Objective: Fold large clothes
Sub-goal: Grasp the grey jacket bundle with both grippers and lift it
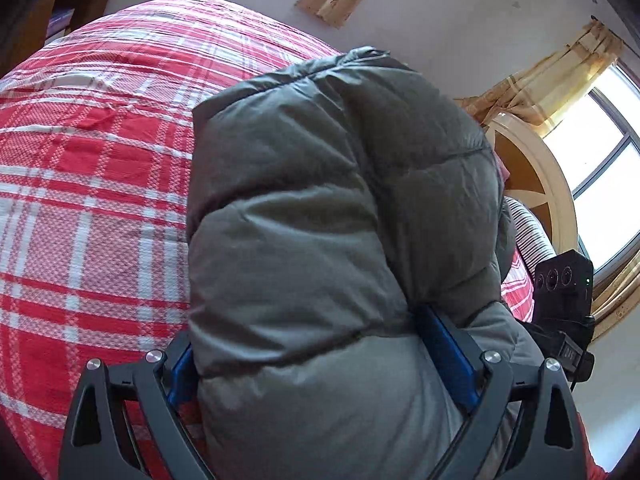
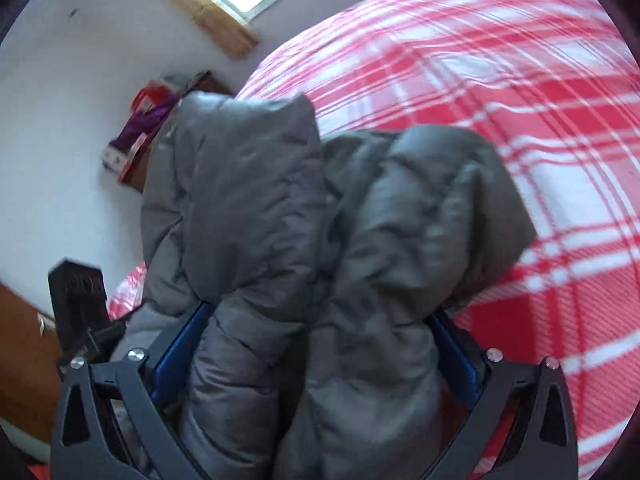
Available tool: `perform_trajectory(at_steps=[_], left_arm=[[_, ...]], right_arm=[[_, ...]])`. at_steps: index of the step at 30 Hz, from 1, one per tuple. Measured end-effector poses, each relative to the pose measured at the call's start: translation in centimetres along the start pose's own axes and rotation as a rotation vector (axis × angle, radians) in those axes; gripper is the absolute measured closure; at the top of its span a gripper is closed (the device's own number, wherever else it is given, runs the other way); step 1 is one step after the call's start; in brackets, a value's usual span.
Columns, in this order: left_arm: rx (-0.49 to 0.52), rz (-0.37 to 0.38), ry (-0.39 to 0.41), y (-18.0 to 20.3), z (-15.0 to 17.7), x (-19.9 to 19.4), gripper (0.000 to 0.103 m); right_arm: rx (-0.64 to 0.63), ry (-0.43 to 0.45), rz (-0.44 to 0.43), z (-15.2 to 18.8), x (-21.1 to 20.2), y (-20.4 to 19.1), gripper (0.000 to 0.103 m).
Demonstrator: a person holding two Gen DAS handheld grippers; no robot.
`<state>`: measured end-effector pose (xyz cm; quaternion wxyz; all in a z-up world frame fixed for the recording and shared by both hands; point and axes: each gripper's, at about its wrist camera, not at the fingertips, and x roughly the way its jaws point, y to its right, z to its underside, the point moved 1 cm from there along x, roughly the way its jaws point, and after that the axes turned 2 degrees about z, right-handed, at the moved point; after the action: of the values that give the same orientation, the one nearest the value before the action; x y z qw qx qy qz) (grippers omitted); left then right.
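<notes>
Home bedroom, plaid-covered bed (image 1: 88, 184), curtained window (image 1: 600, 152)

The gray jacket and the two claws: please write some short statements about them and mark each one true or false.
1. The left claw grips the jacket. True.
2. The right claw is empty. False: thick jacket folds fill it.
3. The jacket is blue. False: it is gray; only the pads are blue.
4. The bedcover is red and white plaid. True.
5. The jacket lies flat on the bed. False: both claws hold it bunched up.

Jacket (image 1: 340, 220) over bed (image 1: 88, 184) (between both grippers).
</notes>
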<state>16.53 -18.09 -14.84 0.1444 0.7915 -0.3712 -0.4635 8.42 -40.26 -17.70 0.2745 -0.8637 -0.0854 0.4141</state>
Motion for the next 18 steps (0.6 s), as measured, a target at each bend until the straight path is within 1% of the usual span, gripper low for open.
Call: perform_trajectory(at_steps=[3, 4, 5, 6, 7, 9, 10, 12, 18], left_arm=[[0.034, 0.002, -0.008, 1.3, 0.3, 0.0, 0.008], [0.06, -0.008, -0.008, 1.9, 0.4, -0.1, 0.013], [0.089, -0.024, -0.005, 2.7, 0.5, -0.1, 0.017], [0.12, -0.042, -0.004, 3.4, 0.7, -0.5, 0.026], [0.131, -0.051, -0.001, 3.8, 0.8, -0.8, 0.033], [0.143, -0.066, 0.002, 4.5, 1.1, -1.7, 0.039], [0.15, -0.074, 0.003, 4.7, 1.3, -2.0, 0.042], [0.176, -0.099, 0.008, 5.3, 1.8, -3.0, 0.044], [0.217, -0.156, 0.036, 6.6, 2.6, -5.3, 0.046]], right_arm=[[-0.022, -0.018, -0.025, 0.0, 0.8, -0.5, 0.001], [-0.026, -0.026, -0.037, 0.0, 0.8, -0.5, 0.004], [-0.027, -0.034, -0.053, 0.1, 0.9, -0.5, 0.013], [-0.025, -0.044, -0.078, 0.3, 0.9, -0.5, 0.024], [-0.014, -0.047, -0.094, 0.3, 0.9, -0.4, 0.028], [0.03, -0.042, -0.124, 0.9, 0.5, 0.0, 0.042], [0.06, -0.036, -0.145, 1.4, 0.2, 0.3, 0.045], [0.112, -0.024, -0.183, 1.8, 0.2, 0.7, 0.051], [0.175, -0.013, -0.27, 3.9, -0.9, 0.4, 0.058]])
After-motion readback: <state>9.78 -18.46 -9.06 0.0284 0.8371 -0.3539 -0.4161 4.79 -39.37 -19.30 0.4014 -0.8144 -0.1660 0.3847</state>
